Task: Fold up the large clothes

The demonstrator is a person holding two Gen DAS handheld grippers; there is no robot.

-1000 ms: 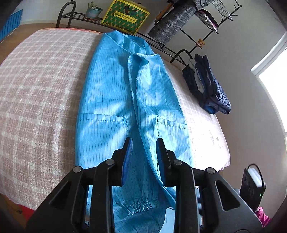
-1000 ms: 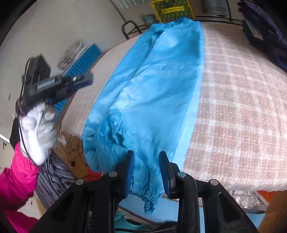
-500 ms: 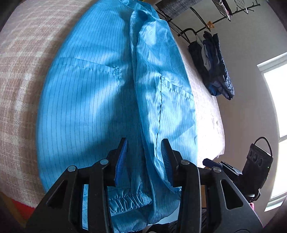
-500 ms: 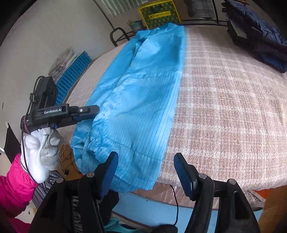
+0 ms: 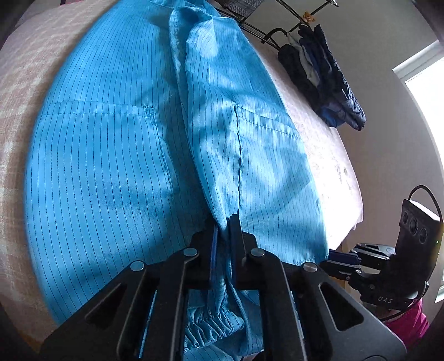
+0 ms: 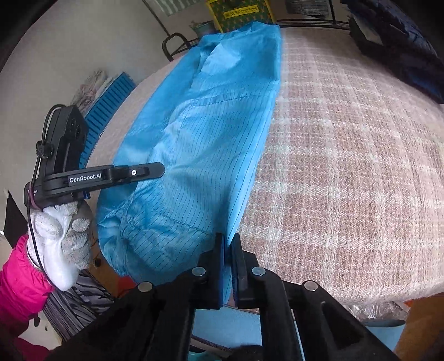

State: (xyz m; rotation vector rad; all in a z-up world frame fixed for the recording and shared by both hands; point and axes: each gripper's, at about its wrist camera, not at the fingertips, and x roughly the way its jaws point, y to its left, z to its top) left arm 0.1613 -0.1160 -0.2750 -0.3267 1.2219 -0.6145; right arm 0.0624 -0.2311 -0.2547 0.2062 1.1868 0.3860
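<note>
Below both claws, the blue coat (image 5: 116, 155) hem hangs past the checked bed (image 6: 347, 172) edge, partly hidden; left gripper (image 5: 222, 230) pinches its centre fold, right gripper (image 6: 227, 244) pinches its side edge

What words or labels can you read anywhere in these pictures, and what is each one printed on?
"GenRobot.AI": white lettering on the side of the left gripper, seen from the right wrist camera.
"DAS": on the right gripper's black body, seen from the left wrist camera.
Yellow box on the far rack: print too small to read.
</note>
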